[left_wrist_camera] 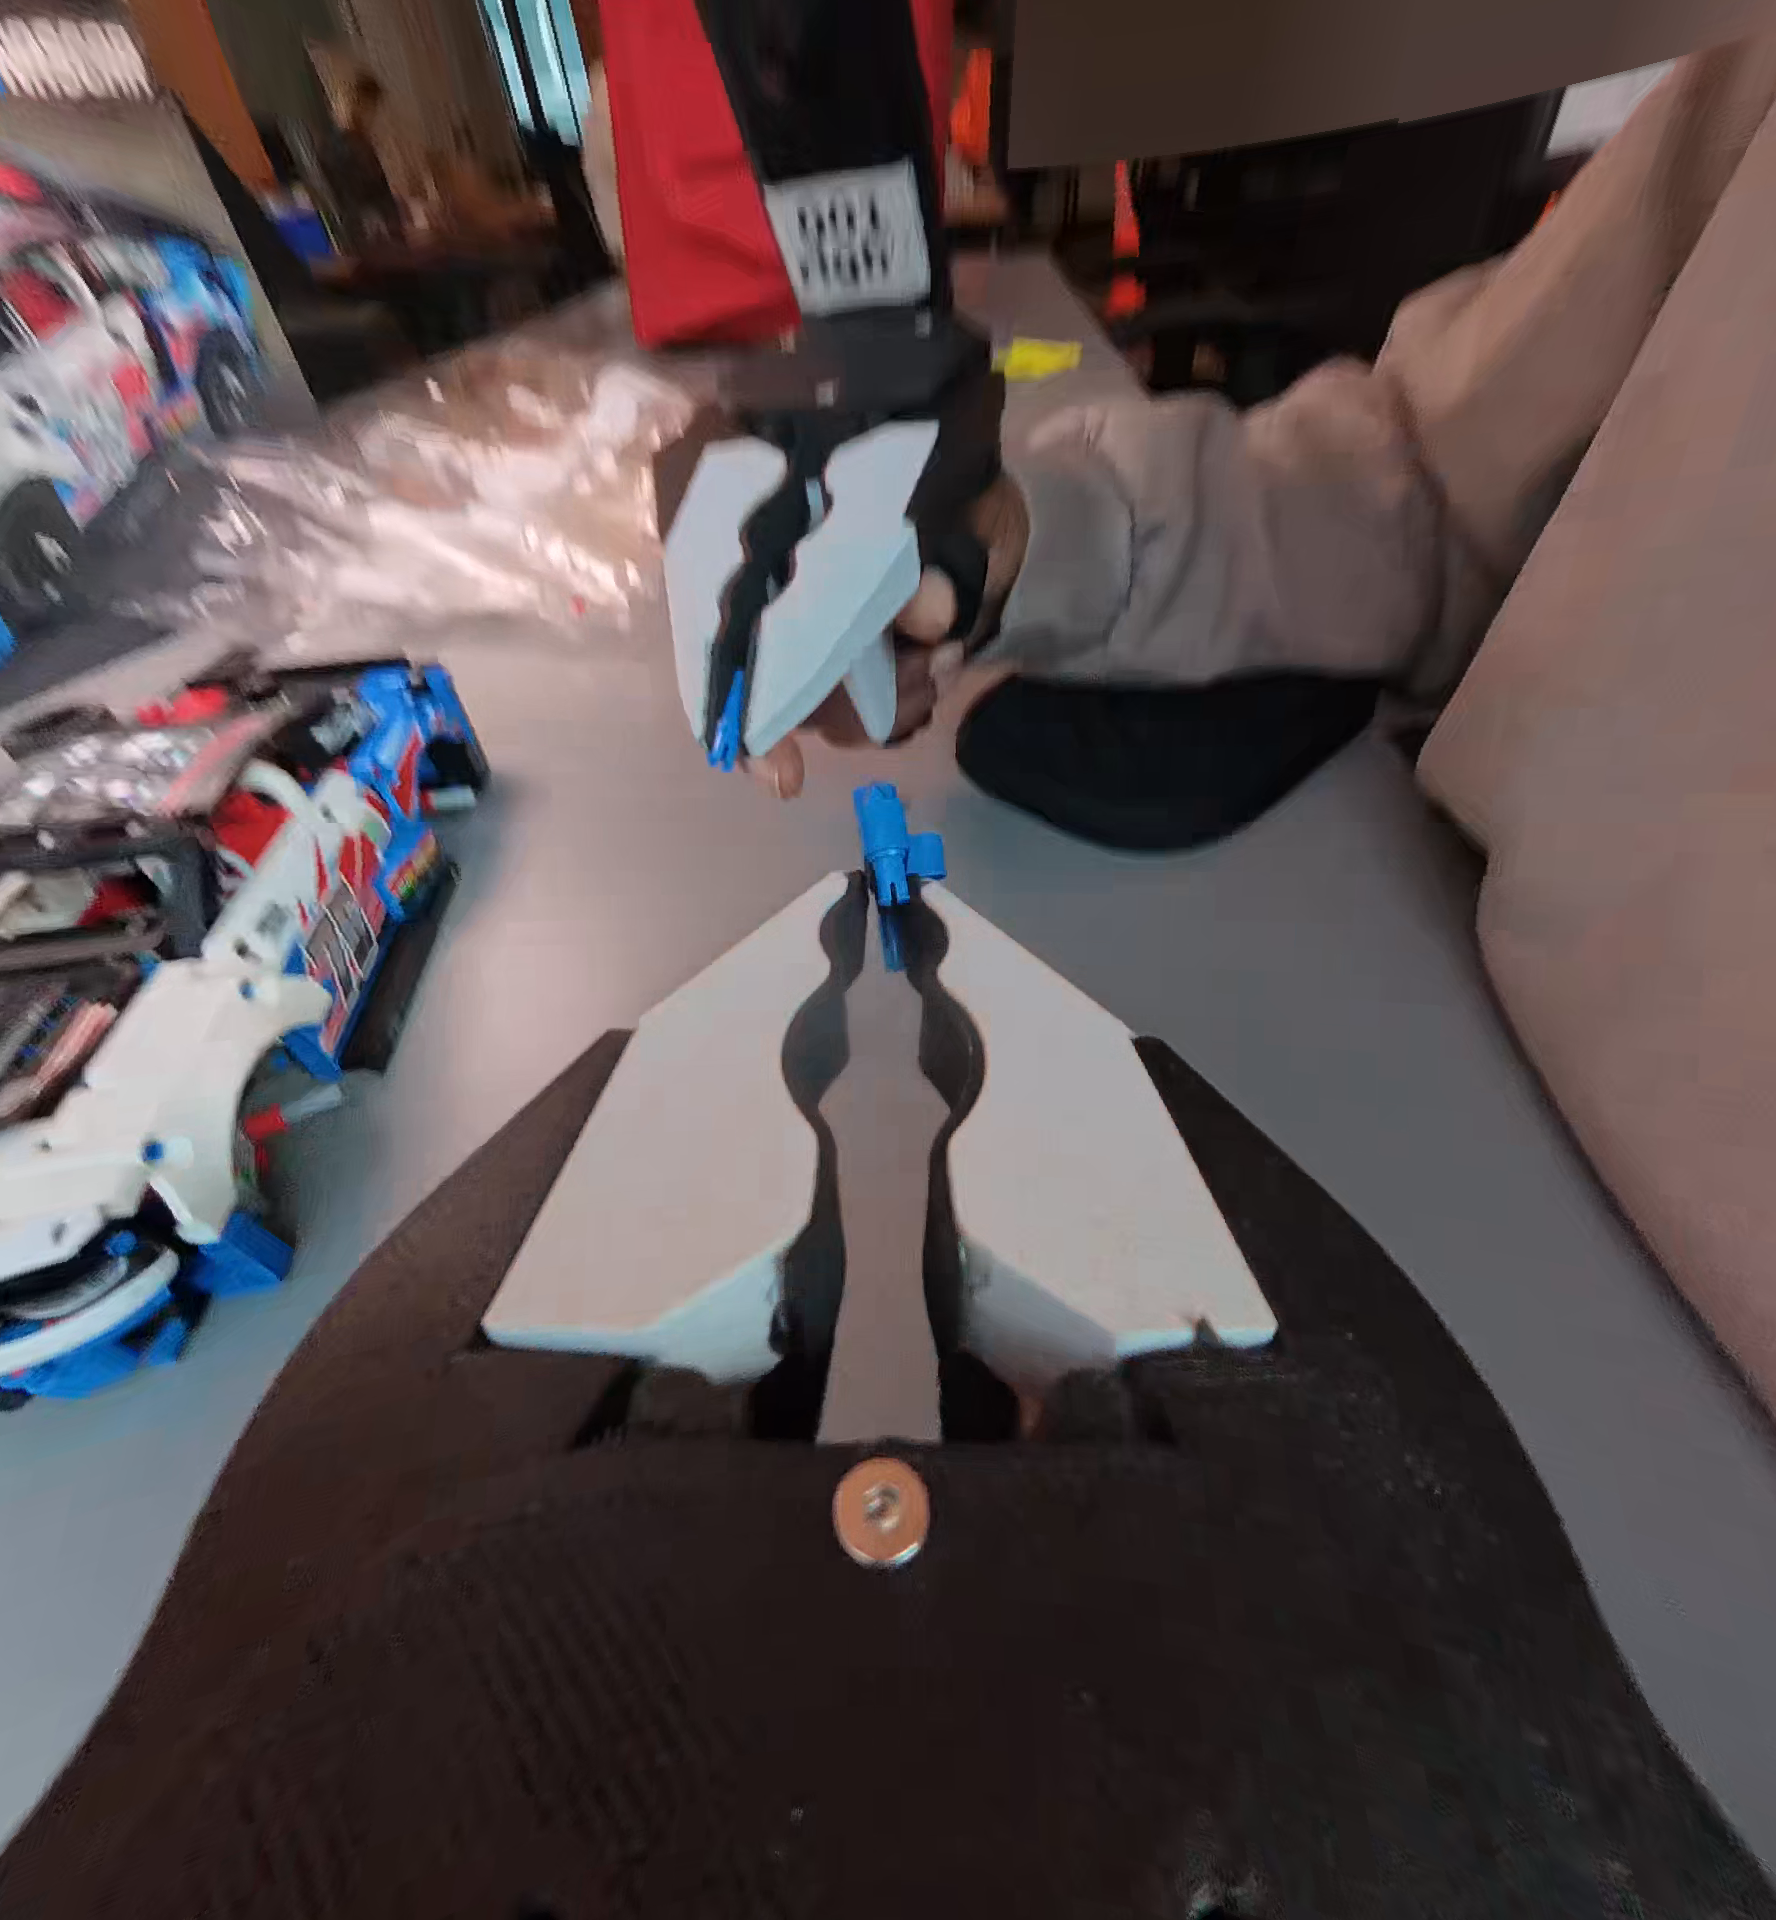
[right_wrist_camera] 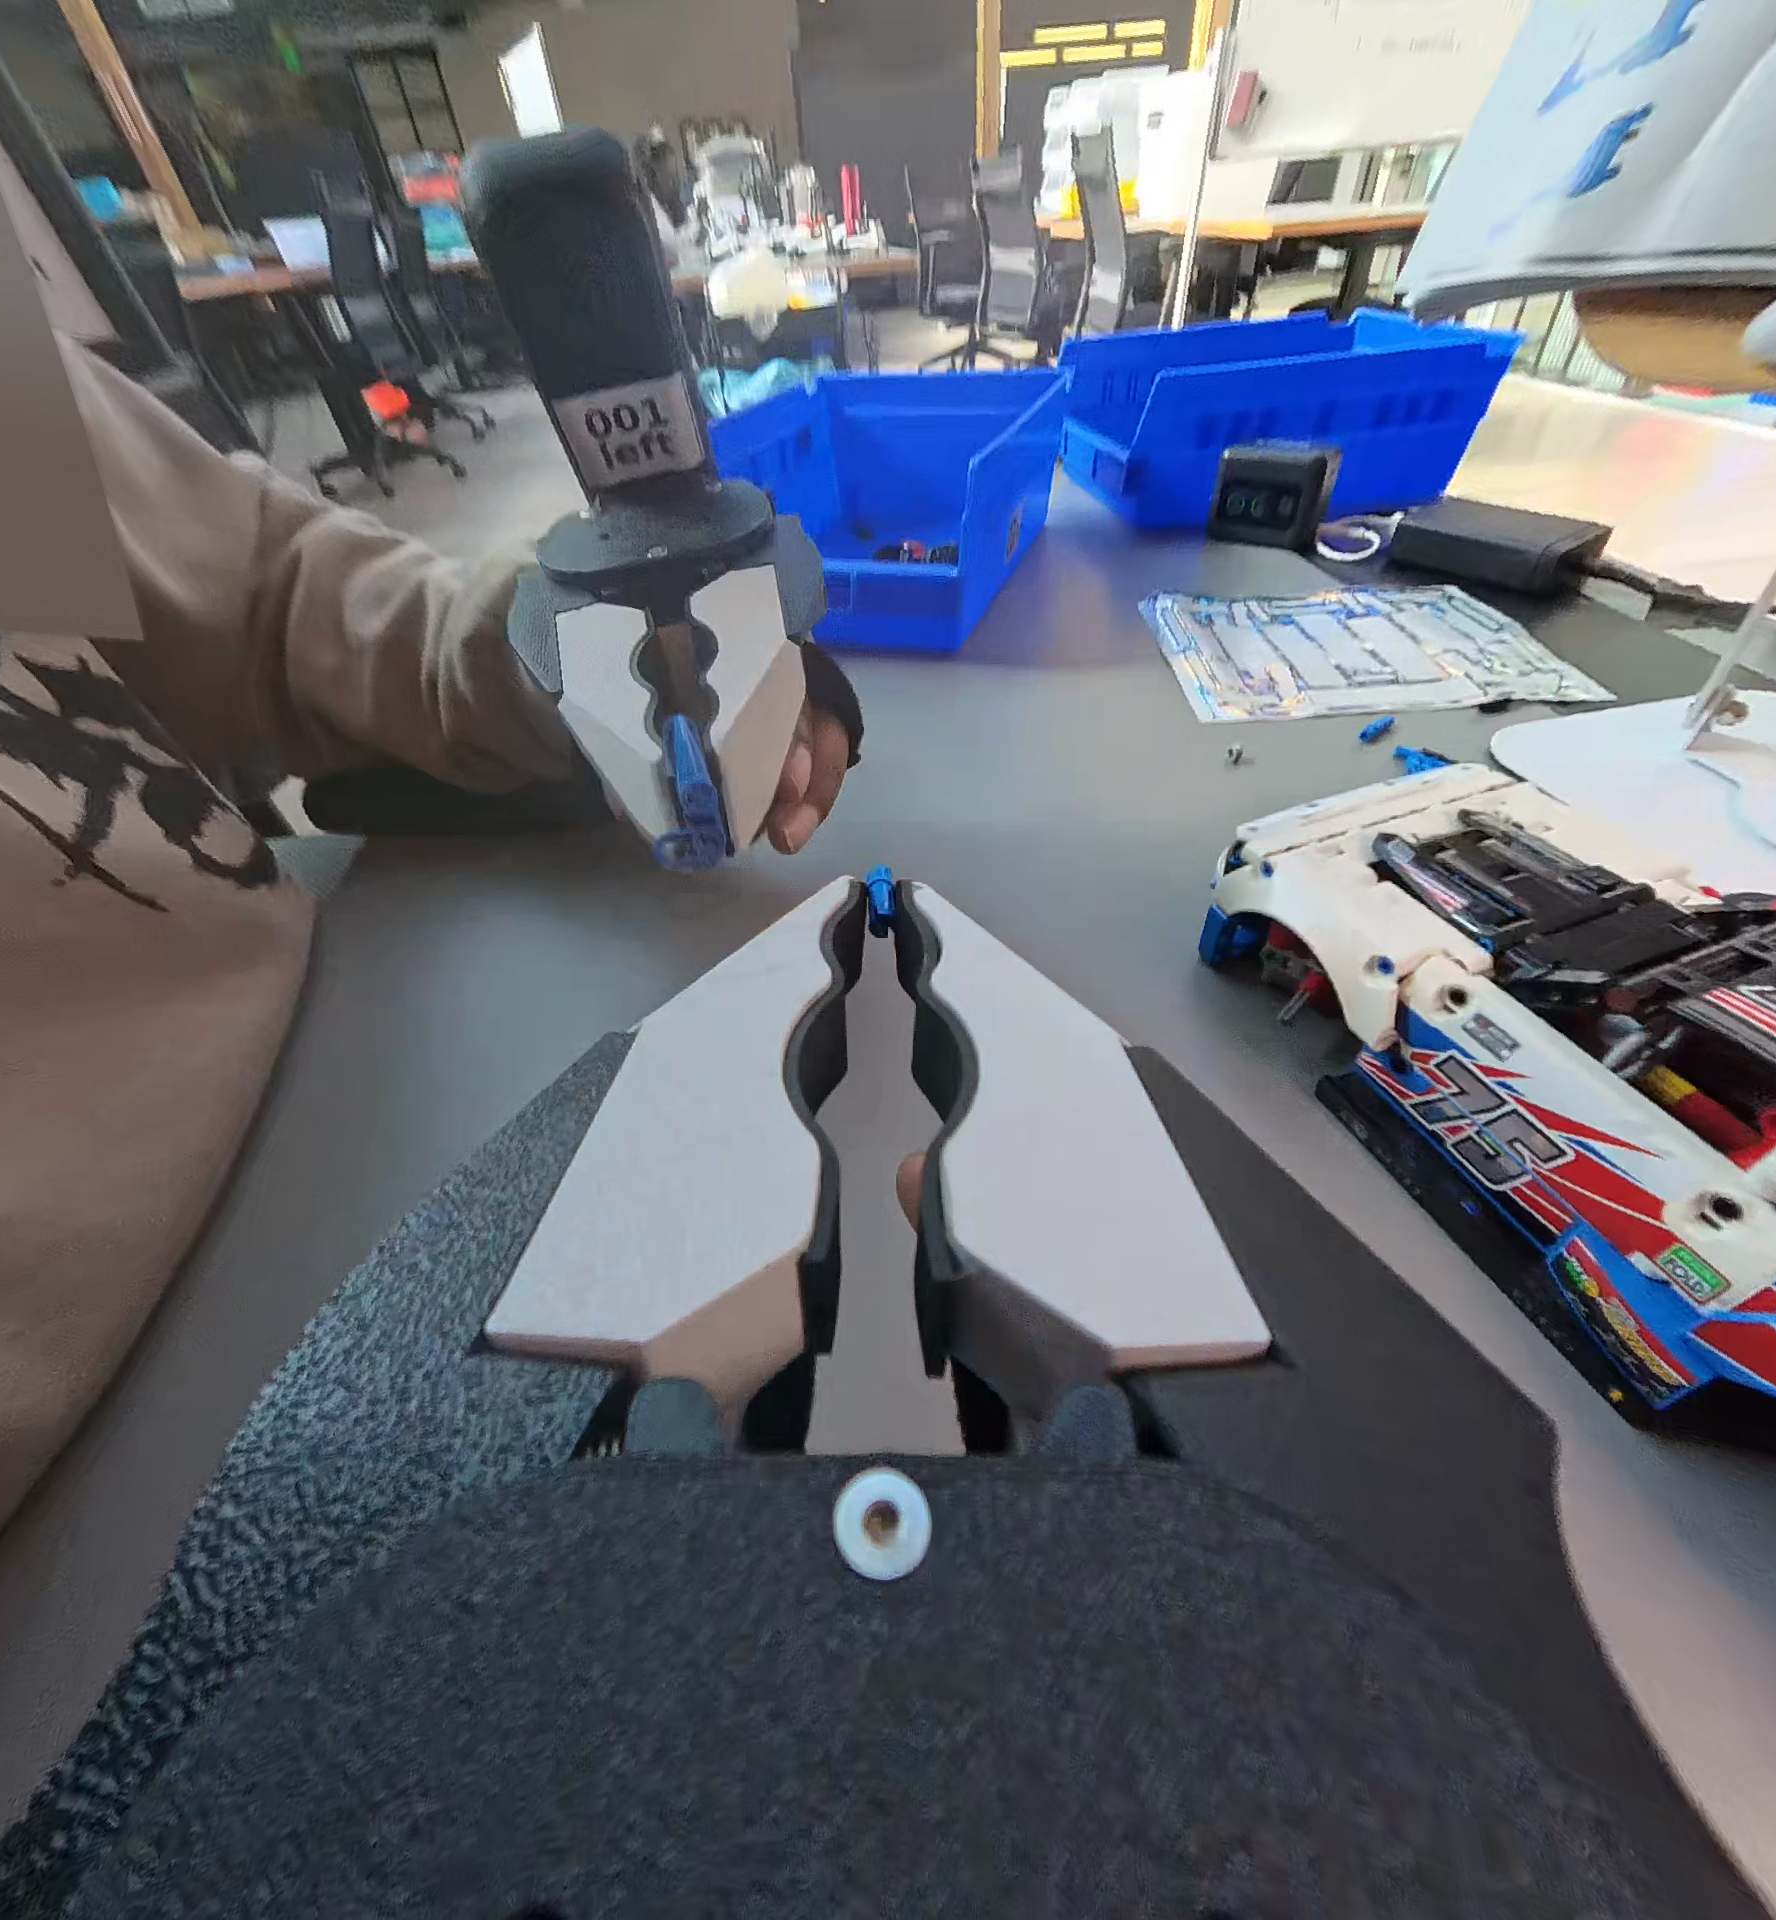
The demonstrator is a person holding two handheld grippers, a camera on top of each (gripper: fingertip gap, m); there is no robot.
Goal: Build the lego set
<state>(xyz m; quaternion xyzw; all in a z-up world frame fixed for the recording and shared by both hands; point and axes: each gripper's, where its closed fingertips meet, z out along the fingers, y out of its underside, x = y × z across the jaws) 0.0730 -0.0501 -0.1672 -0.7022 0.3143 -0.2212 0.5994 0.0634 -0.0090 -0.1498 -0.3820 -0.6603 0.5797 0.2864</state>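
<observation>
My left gripper [left_wrist_camera: 889, 883] is shut on a blue connector piece [left_wrist_camera: 892, 842] with pins sticking out past its tips. My right gripper [right_wrist_camera: 879, 894] is shut on a small blue pin [right_wrist_camera: 878, 902]. The two grippers face each other tip to tip above the grey table, a short gap apart. The right gripper [left_wrist_camera: 728, 727] with its blue pin shows in the left wrist view, and the left gripper [right_wrist_camera: 692, 831] with its blue piece shows in the right wrist view. The partly built white, blue and red car [left_wrist_camera: 188, 987] lies on the table; it also shows in the right wrist view [right_wrist_camera: 1549, 1070].
Two blue bins [right_wrist_camera: 925, 499] stand at the far side. A sheet of stickers [right_wrist_camera: 1362, 649] and a few loose small parts [right_wrist_camera: 1377, 730] lie beyond the car. The set's box [left_wrist_camera: 73, 343] and clear plastic bags [left_wrist_camera: 427, 509] lie behind. A person's beige sleeve [left_wrist_camera: 1642, 623] fills one side. One gripper's finger ends stand about 5 centimeters off the other's.
</observation>
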